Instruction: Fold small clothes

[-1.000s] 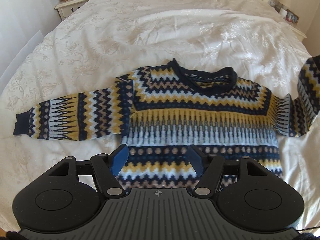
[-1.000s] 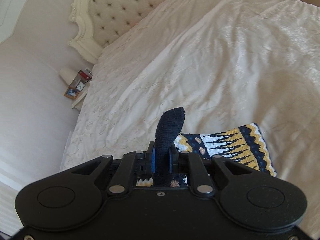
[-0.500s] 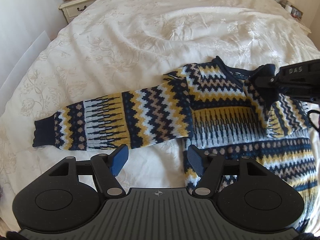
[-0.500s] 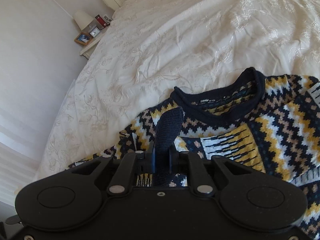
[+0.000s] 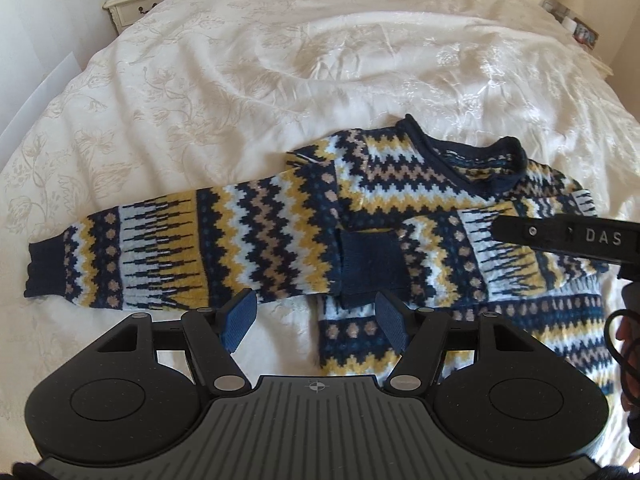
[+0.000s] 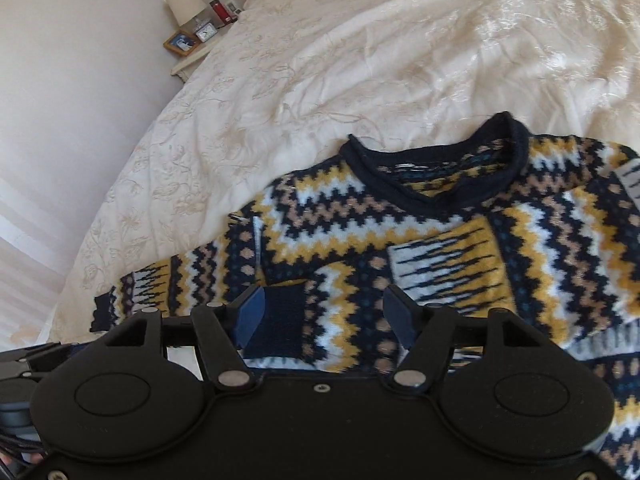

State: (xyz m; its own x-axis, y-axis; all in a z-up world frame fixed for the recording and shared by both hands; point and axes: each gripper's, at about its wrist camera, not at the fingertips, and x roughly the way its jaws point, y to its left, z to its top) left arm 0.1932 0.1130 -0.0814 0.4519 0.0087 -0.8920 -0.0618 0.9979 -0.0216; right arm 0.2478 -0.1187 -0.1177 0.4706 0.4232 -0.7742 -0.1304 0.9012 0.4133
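On the bed (image 5: 280,80) the sweater (image 5: 400,184) lies flat, one sleeve (image 6: 420,276) folded across its chest, both grippers (image 5: 316,318) (image 6: 324,314) spread and empty, so snagging that loose cuff (image 6: 276,320) could undo the fold.

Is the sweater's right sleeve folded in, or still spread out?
Folded in. The right sleeve lies across the sweater chest, its navy cuff at the middle. The other sleeve is spread on the bedspread.
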